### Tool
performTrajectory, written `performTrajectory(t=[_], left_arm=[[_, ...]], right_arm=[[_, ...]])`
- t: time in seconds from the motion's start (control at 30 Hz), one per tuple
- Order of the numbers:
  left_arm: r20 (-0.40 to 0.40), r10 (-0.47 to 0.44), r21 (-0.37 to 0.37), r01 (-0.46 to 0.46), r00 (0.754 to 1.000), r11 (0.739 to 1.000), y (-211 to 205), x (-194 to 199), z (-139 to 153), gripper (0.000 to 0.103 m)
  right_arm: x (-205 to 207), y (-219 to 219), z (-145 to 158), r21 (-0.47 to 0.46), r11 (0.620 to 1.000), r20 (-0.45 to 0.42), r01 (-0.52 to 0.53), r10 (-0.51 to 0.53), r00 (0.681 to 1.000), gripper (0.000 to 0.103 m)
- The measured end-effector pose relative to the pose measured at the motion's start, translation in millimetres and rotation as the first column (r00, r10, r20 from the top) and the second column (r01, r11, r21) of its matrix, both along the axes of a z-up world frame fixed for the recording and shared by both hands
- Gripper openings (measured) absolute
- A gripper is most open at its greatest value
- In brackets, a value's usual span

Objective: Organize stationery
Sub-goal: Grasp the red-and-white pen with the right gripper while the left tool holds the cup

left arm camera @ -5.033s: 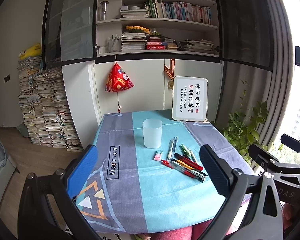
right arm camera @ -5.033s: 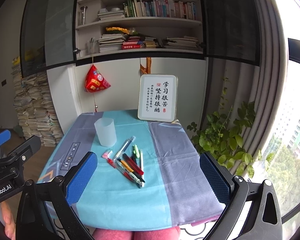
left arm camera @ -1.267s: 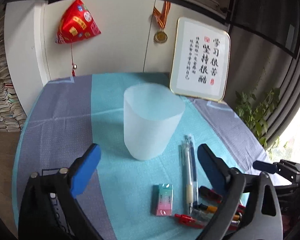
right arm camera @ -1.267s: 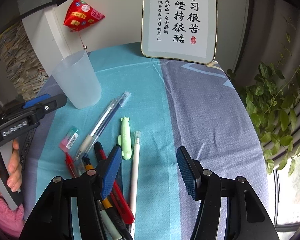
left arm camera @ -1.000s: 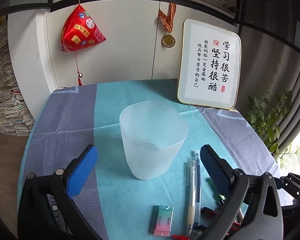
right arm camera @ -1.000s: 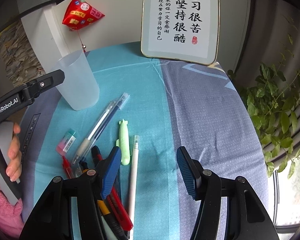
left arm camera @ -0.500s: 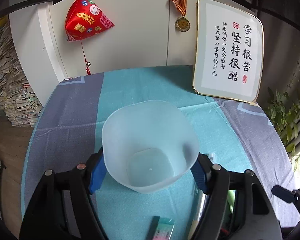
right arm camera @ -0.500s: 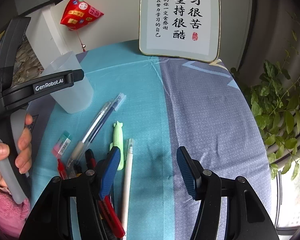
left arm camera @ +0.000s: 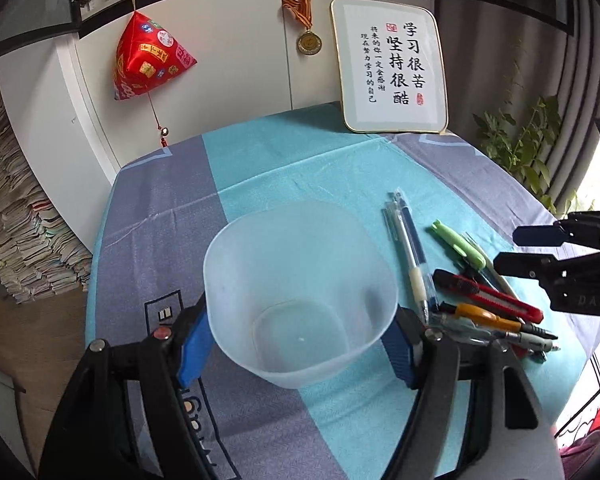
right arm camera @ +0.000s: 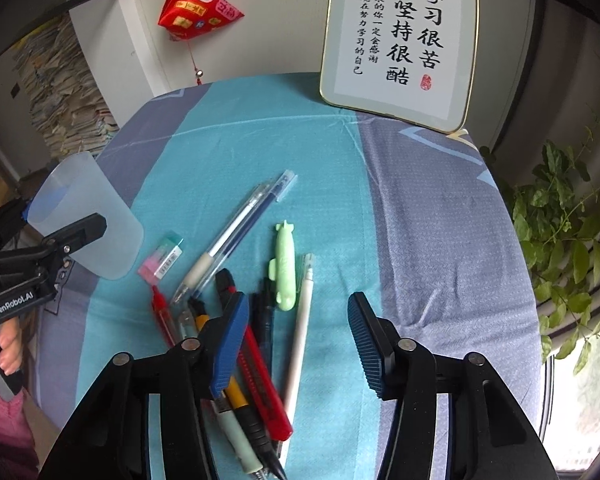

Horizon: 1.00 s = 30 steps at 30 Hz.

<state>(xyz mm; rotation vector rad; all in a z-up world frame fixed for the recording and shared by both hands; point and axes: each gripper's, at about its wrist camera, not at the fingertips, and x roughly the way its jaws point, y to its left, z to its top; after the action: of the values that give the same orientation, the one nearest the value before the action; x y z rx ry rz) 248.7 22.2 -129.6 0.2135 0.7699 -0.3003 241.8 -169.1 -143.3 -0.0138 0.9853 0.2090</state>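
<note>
The left tool [left arm camera: 300,340] is clamped on the empty cup [left arm camera: 300,292], while the right tool [right arm camera: 296,336], released, hovers over the pens [right arm camera: 260,360], whose long axes run along its fingers.

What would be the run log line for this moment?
left gripper: shut on cup | right gripper: open above pens | cup: empty

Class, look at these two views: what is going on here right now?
A person is tidying stationery with two handheld claws. The left claw grips an empty frosted cup. The right claw hangs open above the pile of pens, holding nothing. The pens, a green pen and an eraser all lie on the tablecloth.
</note>
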Motion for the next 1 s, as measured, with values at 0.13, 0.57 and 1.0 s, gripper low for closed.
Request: performTrajectory(t=[0.13, 0.57, 1.0], left_arm=[[0.020, -0.026, 0.016, 0.026, 0.999, 1.000, -3, -7, -3, 0.072], [0.037, -0.002, -0.031, 0.003, 0.999, 1.000, 2, -10, -4, 0.073], [0.041, 0.003, -0.076, 0.000, 0.999, 0.997, 13, -13, -3, 0.074]], right_arm=[[-1, 2, 1, -0.026, 0.999, -0.014, 0.023, -0.024, 1.000, 0.041], [-15, 77, 3, -0.062, 0.937, -0.048, -0.344, 0.342, 0.939, 0.041], [11, 110, -27, -0.096, 0.890, -0.147, -0.445, 0.429, 0.891, 0.023]])
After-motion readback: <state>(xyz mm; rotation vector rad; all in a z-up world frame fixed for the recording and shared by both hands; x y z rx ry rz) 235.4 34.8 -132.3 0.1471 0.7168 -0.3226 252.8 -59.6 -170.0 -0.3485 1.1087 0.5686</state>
